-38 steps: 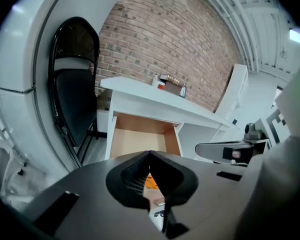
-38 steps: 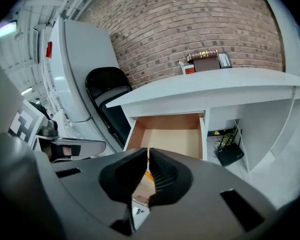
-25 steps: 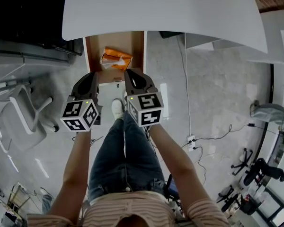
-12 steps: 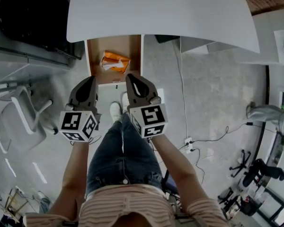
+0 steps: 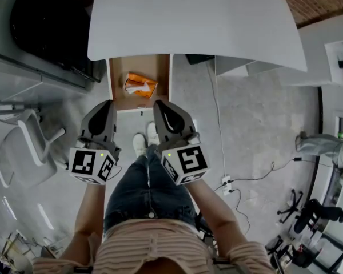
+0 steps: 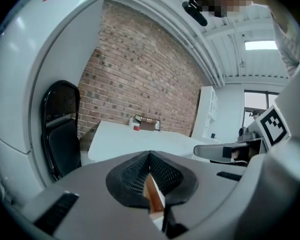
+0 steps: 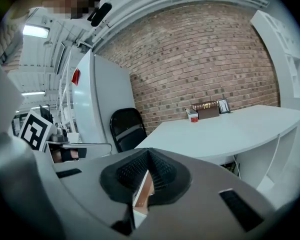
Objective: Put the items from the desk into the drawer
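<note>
The wooden drawer (image 5: 116, 79) stands pulled out from under the white desk (image 5: 194, 27). An orange packet (image 5: 140, 85) lies inside it. My left gripper (image 5: 107, 104) and right gripper (image 5: 159, 104) hover side by side just in front of the drawer, above the person's legs, both shut and holding nothing. In the left gripper view the left gripper (image 6: 150, 157) points out level over the desk (image 6: 140, 141), jaws pressed together. The right gripper (image 7: 147, 155) shows the same over the desk (image 7: 225, 129). A brown sliver of the drawer shows below each pair of tips.
A brown box with small items (image 7: 208, 108) sits at the desk's far end by the brick wall. A black chair (image 7: 126, 126) stands at the desk's left. A white chair (image 5: 23, 153) is at the person's left, and cables (image 5: 228, 176) trail on the floor to the right.
Both grippers have risen and drawn back from the drawer front toward the person, looming larger in the head view. Drawer and packet have not moved.
</note>
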Tool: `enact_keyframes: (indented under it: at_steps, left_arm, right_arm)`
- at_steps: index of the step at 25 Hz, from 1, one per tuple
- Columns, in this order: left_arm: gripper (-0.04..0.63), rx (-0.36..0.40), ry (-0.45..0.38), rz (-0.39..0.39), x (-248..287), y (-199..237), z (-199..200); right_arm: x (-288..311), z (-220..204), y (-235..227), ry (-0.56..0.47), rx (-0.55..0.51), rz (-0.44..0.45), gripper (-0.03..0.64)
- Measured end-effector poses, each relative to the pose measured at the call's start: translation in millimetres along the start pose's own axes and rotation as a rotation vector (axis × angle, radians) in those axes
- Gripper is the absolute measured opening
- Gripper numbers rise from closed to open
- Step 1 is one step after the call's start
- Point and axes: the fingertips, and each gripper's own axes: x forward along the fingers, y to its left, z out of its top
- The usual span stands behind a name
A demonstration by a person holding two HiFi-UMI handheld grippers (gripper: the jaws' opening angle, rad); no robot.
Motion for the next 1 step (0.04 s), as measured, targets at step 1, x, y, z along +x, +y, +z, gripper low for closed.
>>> enact_keyframes:
  at_steps: [1]
  left_arm:
    - [0.009, -0.003, -0.002, 0.000, -5.2, -2.5, 2.3]
  right_arm:
    - [-5.1, 3.4, 3.4, -0.006, 0.001, 0.001, 0.017]
